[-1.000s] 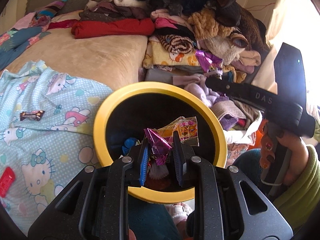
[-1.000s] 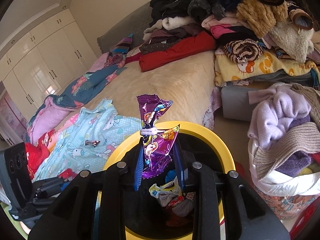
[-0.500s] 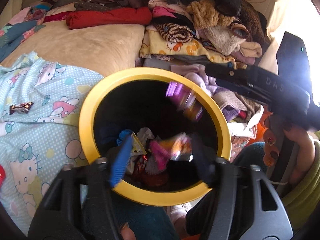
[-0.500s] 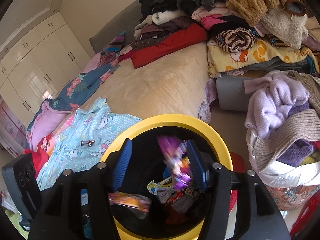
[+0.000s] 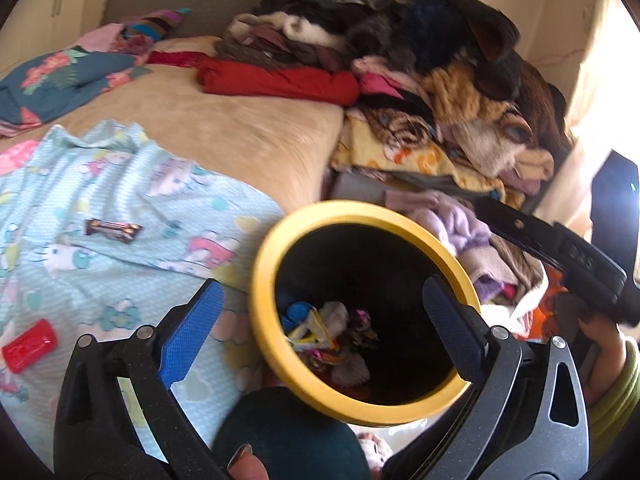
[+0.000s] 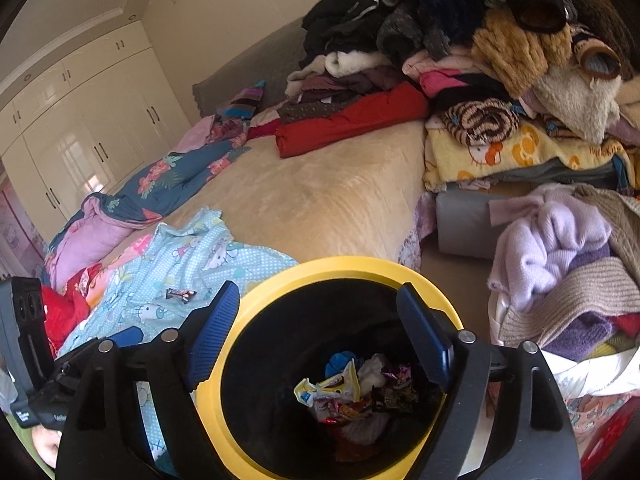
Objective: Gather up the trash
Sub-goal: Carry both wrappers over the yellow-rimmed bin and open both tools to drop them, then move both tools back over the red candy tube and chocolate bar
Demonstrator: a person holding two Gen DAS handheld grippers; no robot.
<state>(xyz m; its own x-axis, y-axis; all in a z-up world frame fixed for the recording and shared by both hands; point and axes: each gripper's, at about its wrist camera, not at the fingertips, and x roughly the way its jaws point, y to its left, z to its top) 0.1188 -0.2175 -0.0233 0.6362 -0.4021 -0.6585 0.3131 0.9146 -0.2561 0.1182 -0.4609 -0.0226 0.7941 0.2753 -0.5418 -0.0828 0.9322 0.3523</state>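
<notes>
A black bin with a yellow rim (image 5: 264, 280) (image 6: 344, 266) stands beside the bed and holds several crumpled wrappers (image 5: 328, 336) (image 6: 356, 392). My left gripper (image 5: 320, 320) is open and empty over the bin's left rim. My right gripper (image 6: 320, 332) is open and empty right above the bin mouth. A brown candy bar wrapper (image 5: 113, 229) (image 6: 181, 294) lies on the light blue Hello Kitty sheet (image 5: 100, 200). A small red packet (image 5: 29, 345) lies on the sheet at the left.
A beige bed (image 6: 320, 192) carries a red garment (image 6: 352, 120) and a tall pile of clothes (image 6: 500, 60). More knitwear (image 6: 560, 248) is heaped right of the bin. White wardrobes (image 6: 80, 120) line the far left wall.
Both grippers opened and let go of their purple wrappers, which fell into the bin. The left gripper then shifted left toward the sheet.
</notes>
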